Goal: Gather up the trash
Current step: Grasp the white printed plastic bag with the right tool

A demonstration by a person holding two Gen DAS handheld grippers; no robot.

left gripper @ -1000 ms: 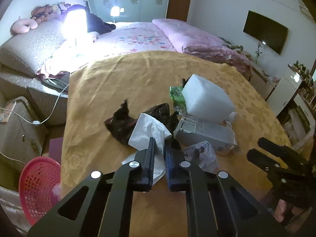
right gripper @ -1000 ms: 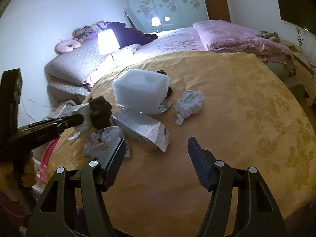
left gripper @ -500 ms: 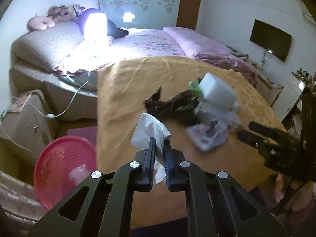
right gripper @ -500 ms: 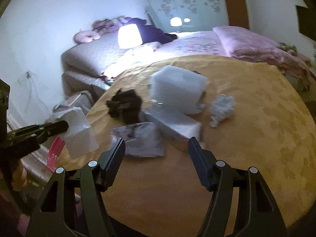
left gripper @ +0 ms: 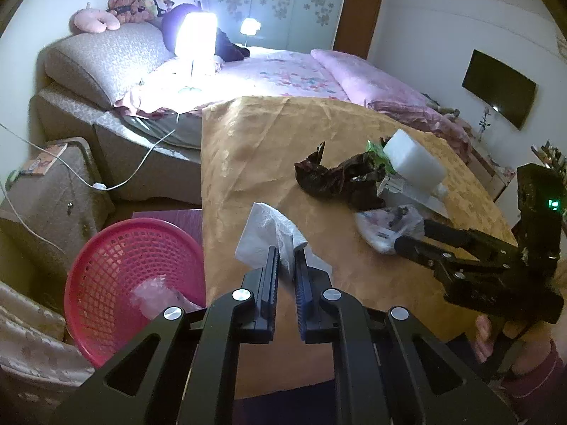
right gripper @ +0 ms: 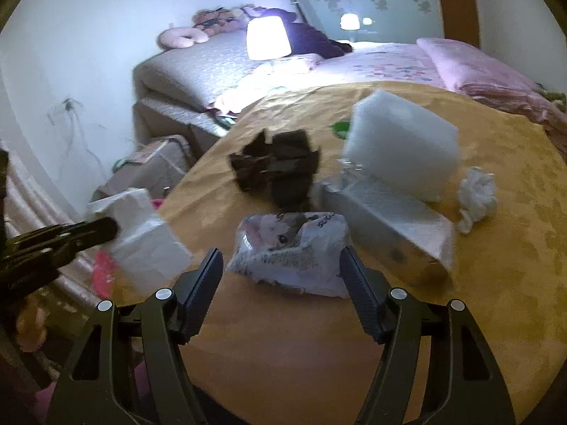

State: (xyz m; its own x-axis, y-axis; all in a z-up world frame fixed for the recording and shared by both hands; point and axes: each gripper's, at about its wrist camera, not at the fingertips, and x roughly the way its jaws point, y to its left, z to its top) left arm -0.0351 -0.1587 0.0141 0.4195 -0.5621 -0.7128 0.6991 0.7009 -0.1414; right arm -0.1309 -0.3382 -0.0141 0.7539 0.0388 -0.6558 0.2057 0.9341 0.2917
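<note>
The room is dim and bluish, lit mostly by a lamp (left gripper: 195,33) on the bed that burns out to pure white, spills a hot patch over the sheets (left gripper: 212,81) and shows again as a small bright spot in the wardrobe doors (left gripper: 250,26). Both views bow hard at the rims and fade into black corners, with walls and furniture curving. The left-wrist view is fairly sharp, while the right-wrist view is smeared and soft throughout, the tissue (right gripper: 143,233) at its left edge most of all, and the black gripper frames low in both views sit in near shadow.
</note>
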